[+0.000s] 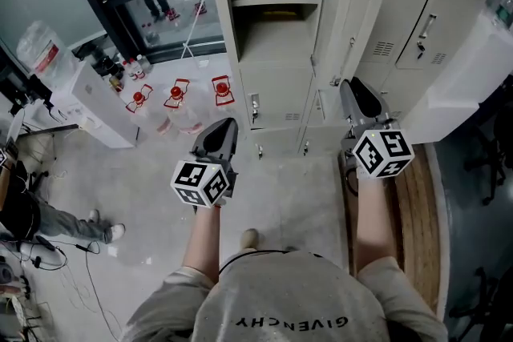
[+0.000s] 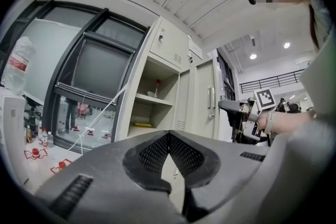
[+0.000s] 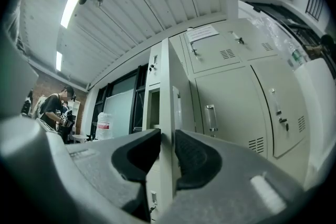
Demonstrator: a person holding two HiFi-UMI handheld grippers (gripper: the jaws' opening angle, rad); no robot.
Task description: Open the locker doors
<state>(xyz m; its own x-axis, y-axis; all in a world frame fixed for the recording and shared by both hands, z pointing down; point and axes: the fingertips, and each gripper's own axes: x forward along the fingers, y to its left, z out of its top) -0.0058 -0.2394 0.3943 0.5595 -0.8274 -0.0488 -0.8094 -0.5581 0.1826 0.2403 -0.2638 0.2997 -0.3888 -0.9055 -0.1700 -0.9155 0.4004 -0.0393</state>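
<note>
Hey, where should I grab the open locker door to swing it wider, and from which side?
Take the locker door by its free vertical edge, coming edge-on from the front. It is a thin panel standing out toward you, slim enough to pinch. The right gripper has that edge between its jaws.

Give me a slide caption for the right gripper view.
Right tool clamps the open locker door's edge beside closed lockers.

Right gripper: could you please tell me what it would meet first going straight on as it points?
The edge of the open locker door, which lines up between the right gripper's parted jaws; how near it is remains hard to judge.
</note>
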